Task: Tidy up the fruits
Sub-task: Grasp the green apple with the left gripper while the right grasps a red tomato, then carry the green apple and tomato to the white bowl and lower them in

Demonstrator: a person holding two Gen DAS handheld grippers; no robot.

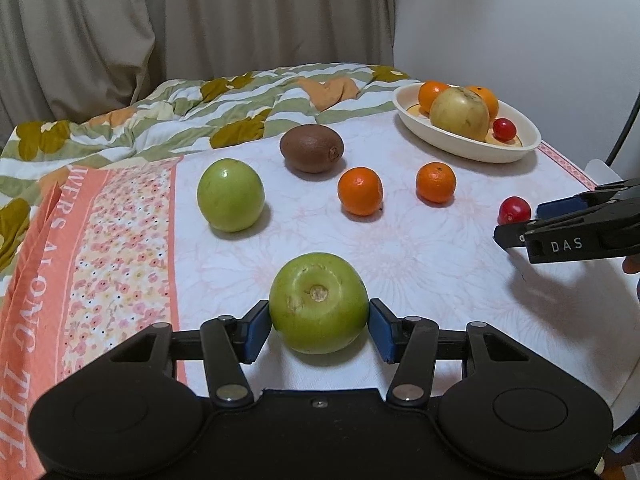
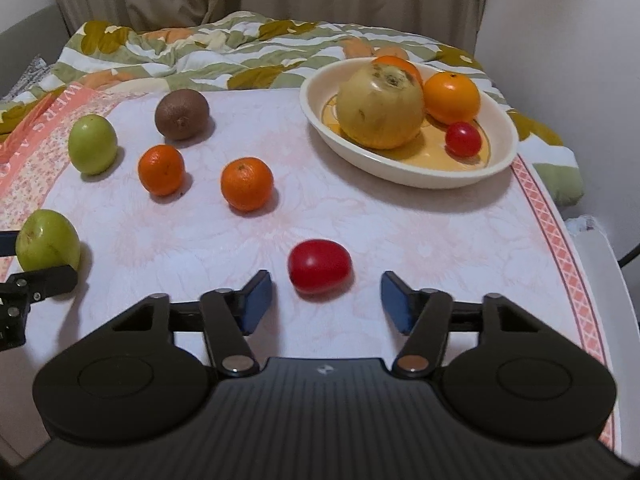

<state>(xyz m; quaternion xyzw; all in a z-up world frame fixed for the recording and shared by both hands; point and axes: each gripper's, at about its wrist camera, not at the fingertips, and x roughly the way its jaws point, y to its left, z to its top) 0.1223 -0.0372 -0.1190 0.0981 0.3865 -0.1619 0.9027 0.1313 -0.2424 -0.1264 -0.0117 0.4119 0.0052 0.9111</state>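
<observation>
Green apple (image 1: 318,302) sits pinched between the left gripper's (image 1: 319,330) pads at the cloth's near edge. The right gripper (image 2: 326,300) stands spread around the tomato (image 2: 319,266), pads clear of it. The bowl (image 2: 500,160) lies far right, nearer the right hand.

A pale floral cloth (image 2: 360,224) covered the surface. On it lay a green apple (image 1: 318,303) between the left fingers, a red tomato (image 2: 320,266) between the right fingers, and beyond them another apple (image 1: 230,195), a kiwi (image 1: 312,153), two mandarins (image 1: 360,191) (image 1: 435,182), a cream dish (image 2: 400,172) and a rumpled quilt (image 1: 180,116).
</observation>
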